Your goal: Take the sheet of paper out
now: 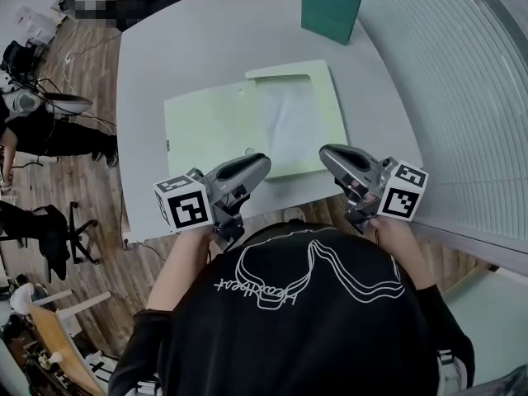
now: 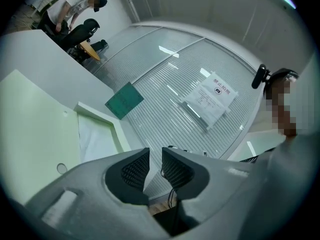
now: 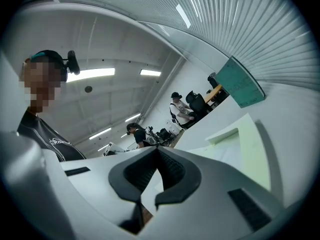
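Observation:
A pale green folder [image 1: 210, 126] lies open in the middle of the grey table [image 1: 165, 56]. A white sheet of paper [image 1: 289, 122] is tucked in the pocket of its right half, also seen as the sheet [image 2: 95, 139] in the left gripper view. My left gripper [image 1: 262, 162] hovers at the table's near edge, just short of the folder's front. Its jaws [image 2: 155, 151] stand a little apart with nothing between them. My right gripper [image 1: 326, 151] hangs by the folder's near right corner, its tips [image 3: 156, 149] touching and empty.
A dark green book [image 1: 330, 7] lies at the table's far right corner. A ribbed glass wall [image 1: 470, 97] runs along the right, with a paper notice [image 2: 210, 99] on it. Office chairs [image 1: 58, 238] and people stand on the wooden floor to the left.

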`<move>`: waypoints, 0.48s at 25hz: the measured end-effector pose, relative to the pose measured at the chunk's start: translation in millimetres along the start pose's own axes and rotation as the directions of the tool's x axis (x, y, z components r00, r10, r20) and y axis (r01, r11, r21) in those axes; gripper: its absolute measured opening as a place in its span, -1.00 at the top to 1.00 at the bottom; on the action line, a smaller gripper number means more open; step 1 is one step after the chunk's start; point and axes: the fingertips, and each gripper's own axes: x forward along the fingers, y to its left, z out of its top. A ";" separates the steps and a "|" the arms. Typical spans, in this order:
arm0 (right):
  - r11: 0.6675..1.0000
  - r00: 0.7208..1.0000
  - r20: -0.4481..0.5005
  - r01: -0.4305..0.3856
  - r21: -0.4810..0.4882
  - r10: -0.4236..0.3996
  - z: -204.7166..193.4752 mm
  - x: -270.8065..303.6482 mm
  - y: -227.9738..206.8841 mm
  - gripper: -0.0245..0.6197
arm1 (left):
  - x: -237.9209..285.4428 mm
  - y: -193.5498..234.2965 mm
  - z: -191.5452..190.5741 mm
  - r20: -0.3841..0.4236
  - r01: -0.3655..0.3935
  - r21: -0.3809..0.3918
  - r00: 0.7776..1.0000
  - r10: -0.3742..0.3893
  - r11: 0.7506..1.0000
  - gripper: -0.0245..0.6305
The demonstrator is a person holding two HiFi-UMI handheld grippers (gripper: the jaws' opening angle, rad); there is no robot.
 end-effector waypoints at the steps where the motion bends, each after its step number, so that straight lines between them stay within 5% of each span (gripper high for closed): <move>1: 1.000 1.000 -0.002 0.002 -0.006 -0.002 0.0 0.1 -3.7 0.90 | 1.3 3.2 -0.5 -0.007 -0.009 0.011 1.000 0.009 1.000 0.71; 7: 1.000 1.000 0.009 0.029 0.008 -0.029 -15.0 7.9 -26.8 0.90 | 6.7 42.3 -15.3 -0.077 -0.036 0.029 0.996 0.038 0.999 0.59; 12: 0.997 0.997 -0.012 0.077 0.023 -0.077 -2.9 14.7 -10.0 0.90 | -5.6 56.1 9.7 -0.054 -0.138 -0.038 0.989 0.136 0.990 0.54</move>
